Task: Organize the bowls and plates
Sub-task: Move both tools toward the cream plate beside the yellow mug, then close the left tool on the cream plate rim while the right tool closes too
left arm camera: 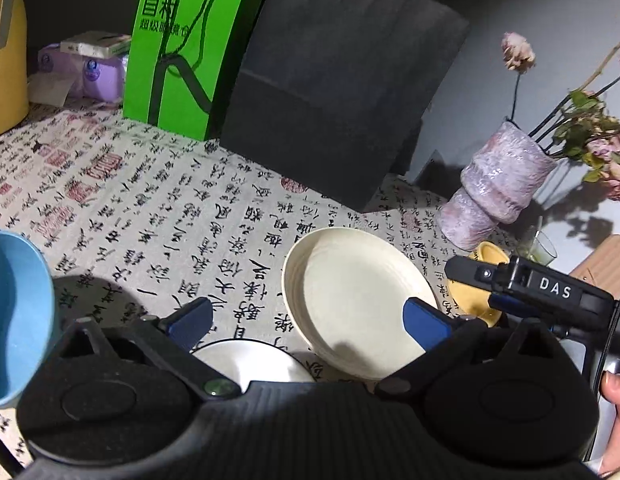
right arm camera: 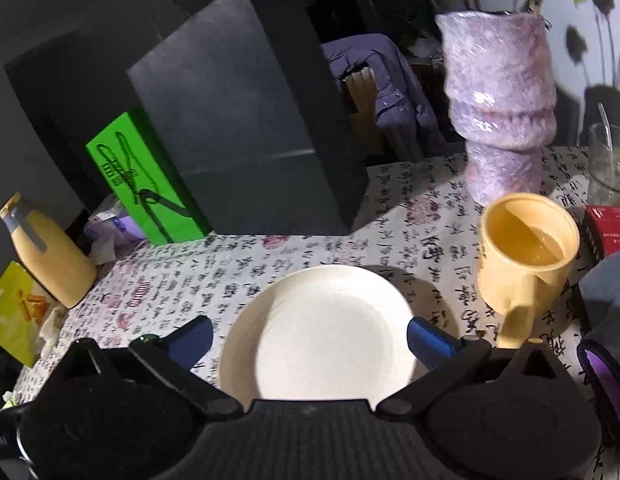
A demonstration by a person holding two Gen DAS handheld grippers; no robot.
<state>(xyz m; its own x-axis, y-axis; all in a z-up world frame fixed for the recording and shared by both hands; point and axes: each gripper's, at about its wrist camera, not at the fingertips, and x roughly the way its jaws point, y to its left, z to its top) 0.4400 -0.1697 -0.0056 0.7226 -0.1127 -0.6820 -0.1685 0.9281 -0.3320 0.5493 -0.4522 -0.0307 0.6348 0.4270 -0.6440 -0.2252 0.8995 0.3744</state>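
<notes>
A cream plate [left arm camera: 358, 300] lies on the calligraphy tablecloth [left arm camera: 150, 208], right of centre in the left wrist view. My left gripper [left arm camera: 308, 322] is open above the cloth, its right finger over the plate's near edge. A white dish with a dark rim [left arm camera: 254, 364] sits just below it. A blue bowl [left arm camera: 18, 316] is at the far left. In the right wrist view the cream plate [right arm camera: 322, 332] lies between the open fingers of my right gripper [right arm camera: 310, 338]. The right gripper's body [left arm camera: 526, 286] shows beside the plate.
A black paper bag [left arm camera: 342, 80] and a green bag [left arm camera: 182, 48] stand behind. A purple vase [right arm camera: 502, 104] with dried flowers and a yellow mug [right arm camera: 526, 256] stand right of the plate. A yellow bottle [right arm camera: 50, 256], a glass [right arm camera: 610, 164] and a red box [right arm camera: 610, 228] are near the edges.
</notes>
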